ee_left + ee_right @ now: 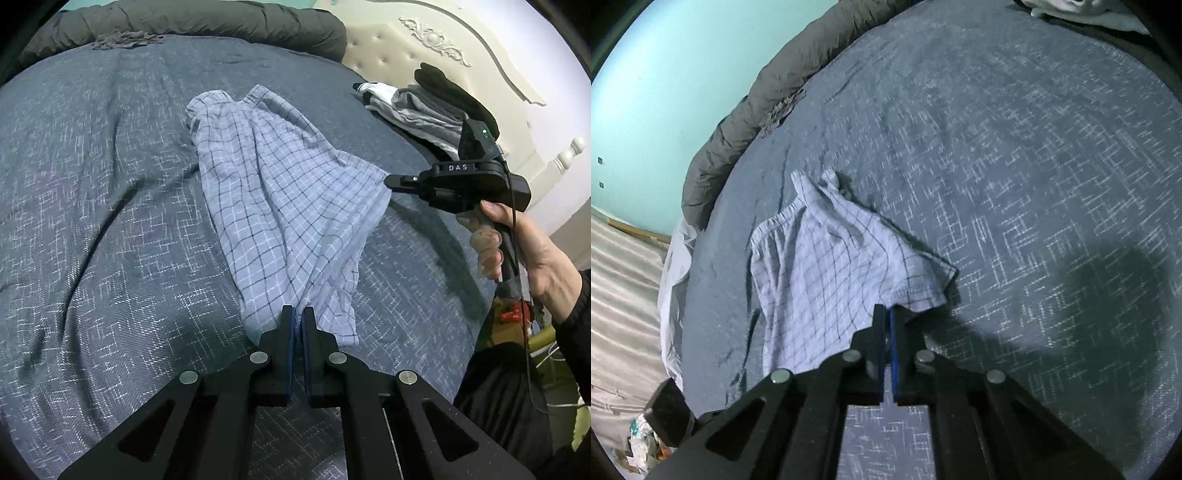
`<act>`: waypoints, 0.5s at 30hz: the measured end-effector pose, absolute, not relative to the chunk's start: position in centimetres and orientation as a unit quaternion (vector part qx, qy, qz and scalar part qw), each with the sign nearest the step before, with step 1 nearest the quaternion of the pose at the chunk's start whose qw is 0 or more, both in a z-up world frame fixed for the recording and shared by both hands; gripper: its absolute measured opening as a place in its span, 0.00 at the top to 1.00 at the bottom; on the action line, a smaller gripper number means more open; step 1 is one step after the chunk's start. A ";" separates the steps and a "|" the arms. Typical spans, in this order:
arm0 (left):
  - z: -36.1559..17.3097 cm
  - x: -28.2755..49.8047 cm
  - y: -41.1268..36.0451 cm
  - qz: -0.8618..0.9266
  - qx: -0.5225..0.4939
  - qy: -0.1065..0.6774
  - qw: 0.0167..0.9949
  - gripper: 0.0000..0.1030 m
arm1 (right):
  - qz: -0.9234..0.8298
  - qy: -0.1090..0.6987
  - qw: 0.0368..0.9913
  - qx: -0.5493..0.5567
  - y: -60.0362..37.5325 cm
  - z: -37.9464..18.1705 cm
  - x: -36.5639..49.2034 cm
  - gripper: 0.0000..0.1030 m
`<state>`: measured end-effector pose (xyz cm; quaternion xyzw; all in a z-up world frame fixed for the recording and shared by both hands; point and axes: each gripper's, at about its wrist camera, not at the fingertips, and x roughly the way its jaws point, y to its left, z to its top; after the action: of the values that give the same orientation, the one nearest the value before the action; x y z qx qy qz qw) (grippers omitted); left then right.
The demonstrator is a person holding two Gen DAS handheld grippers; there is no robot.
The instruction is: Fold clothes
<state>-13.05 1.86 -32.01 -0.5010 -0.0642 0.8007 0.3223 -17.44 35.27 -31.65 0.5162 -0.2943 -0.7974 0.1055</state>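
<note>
Checked shorts (280,206) beside clothes pile (417,110).

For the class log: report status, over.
Left hand-held gripper and right hand-held gripper both shut on checked shorts. Shorts stretched over bed. Clothes pile well aside.

shorts (280,206): pale blue, dark check | bedspread (110,221): grey-blue, white flecks | wall (665,74): turquoise

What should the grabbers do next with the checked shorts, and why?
Probably lift and carry the hem toward the waistband. Both grippers, left and right, are shut on hem corners of the shorts, which stretch over the bed, waistband at the far end. Bringing the hem over would fold them in half.
</note>
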 end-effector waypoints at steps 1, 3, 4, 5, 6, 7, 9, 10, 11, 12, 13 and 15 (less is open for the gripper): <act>-31.9 -13.0 1.9 0.800 -0.501 -0.063 0.325 0.96 | -0.798 -0.286 0.105 0.520 34.9 -31.5 -17.5 0.99; -31.8 -12.9 2.0 0.799 -0.500 -0.060 0.329 0.96 | -0.798 -0.270 0.104 0.529 34.3 -31.1 -17.6 0.99; -31.8 -12.8 2.1 0.797 -0.501 -0.057 0.332 0.96 | -0.794 -0.258 0.100 0.542 34.7 -31.5 -17.6 0.99; -31.9 -12.8 2.3 0.796 -0.503 -0.053 0.333 0.96 | -0.789 -0.246 0.097 0.555 35.0 -31.9 -17.6 0.99; -32.0 -12.7 2.4 0.794 -0.505 -0.050 0.334 0.96 | -0.786 -0.238 0.095 0.562 34.7 -32.3 -17.8 0.99; -32.1 -12.7 2.6 0.793 -0.507 -0.047 0.334 0.96 | -0.784 -0.236 0.098 0.566 34.5 -32.6 -17.9 0.98; -32.5 -12.7 2.7 0.791 -0.512 -0.043 0.333 0.96 | -0.780 -0.237 0.101 0.570 34.5 -33.1 -18.1 0.98; -32.6 -12.8 2.8 0.788 -0.516 -0.042 0.333 0.96 | -0.779 -0.239 0.100 0.571 34.7 -33.3 -18.1 0.97; -32.8 -12.7 2.8 0.786 -0.519 -0.042 0.334 0.96 | -0.778 -0.242 0.098 0.571 34.8 -33.4 -18.2 0.97; -32.7 -12.7 2.7 0.784 -0.520 -0.047 0.335 0.95 | -0.781 -0.240 0.097 0.569 34.9 -33.1 -18.2 0.97; -32.6 -12.7 2.6 0.783 -0.522 -0.052 0.335 0.93 | -0.784 -0.237 0.095 0.566 35.1 -32.8 -18.2 0.96; -32.0 -12.7 2.1 0.781 -0.522 -0.064 0.336 0.80 | -0.794 -0.220 0.090 0.559 35.4 -31.3 -18.3 0.93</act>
<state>-12.68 2.14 -32.03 -0.5225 -0.0639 0.7812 0.3358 -18.28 35.42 -31.34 0.5591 -0.2199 -0.7943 0.0903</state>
